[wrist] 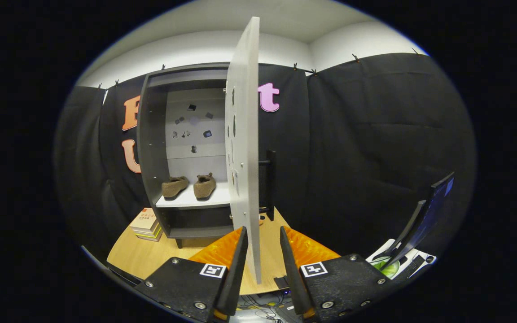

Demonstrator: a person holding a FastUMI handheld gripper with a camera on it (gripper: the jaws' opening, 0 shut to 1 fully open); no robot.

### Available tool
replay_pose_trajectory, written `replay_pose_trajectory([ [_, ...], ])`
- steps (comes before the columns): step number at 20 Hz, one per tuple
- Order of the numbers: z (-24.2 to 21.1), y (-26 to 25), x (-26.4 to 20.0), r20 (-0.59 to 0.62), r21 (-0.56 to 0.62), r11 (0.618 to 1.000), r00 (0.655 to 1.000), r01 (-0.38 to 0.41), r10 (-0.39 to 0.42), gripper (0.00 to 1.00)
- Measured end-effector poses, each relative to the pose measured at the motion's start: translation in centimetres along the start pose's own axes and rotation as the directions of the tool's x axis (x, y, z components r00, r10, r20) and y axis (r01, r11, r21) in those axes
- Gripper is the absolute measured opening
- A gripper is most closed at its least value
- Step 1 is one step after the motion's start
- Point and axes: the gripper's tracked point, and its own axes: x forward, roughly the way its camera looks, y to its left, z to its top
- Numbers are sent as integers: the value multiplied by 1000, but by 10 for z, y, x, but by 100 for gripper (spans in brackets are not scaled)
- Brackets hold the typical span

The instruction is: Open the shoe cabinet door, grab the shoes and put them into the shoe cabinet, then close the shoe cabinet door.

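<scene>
We hold the claw (261, 251) spread, its fingers straddling the free edge of the cabinet door (242, 148) without pressing it, probably to swing it closed. The pale door stands edge-on to us (pocked with small holes). Both brown shoes (189, 186) already sit side by side on the white shelf (195, 200) inside the shoe cabinet (152, 148) on the table (137, 258).

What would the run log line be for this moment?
stage: closing door | shoes: both on cabinet shelf | door: open, edge between tool fingers | tool: open, not pressing door
</scene>
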Motion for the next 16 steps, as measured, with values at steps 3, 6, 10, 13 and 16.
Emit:
replay_pose_trajectory([
  [3,0,-18,17,3,18,999,999,-45,45,47],
  [6,0,-27,36,11,27,996,996,-90,89,49],
  [10,-3,-28,57,13,33,987,988,-156,156,51],
  [13,-8,-24,69,3,36,980,981,-195,195,53],
  [16,-8,-21,73,9,19,976,976,-219,219,53],
])
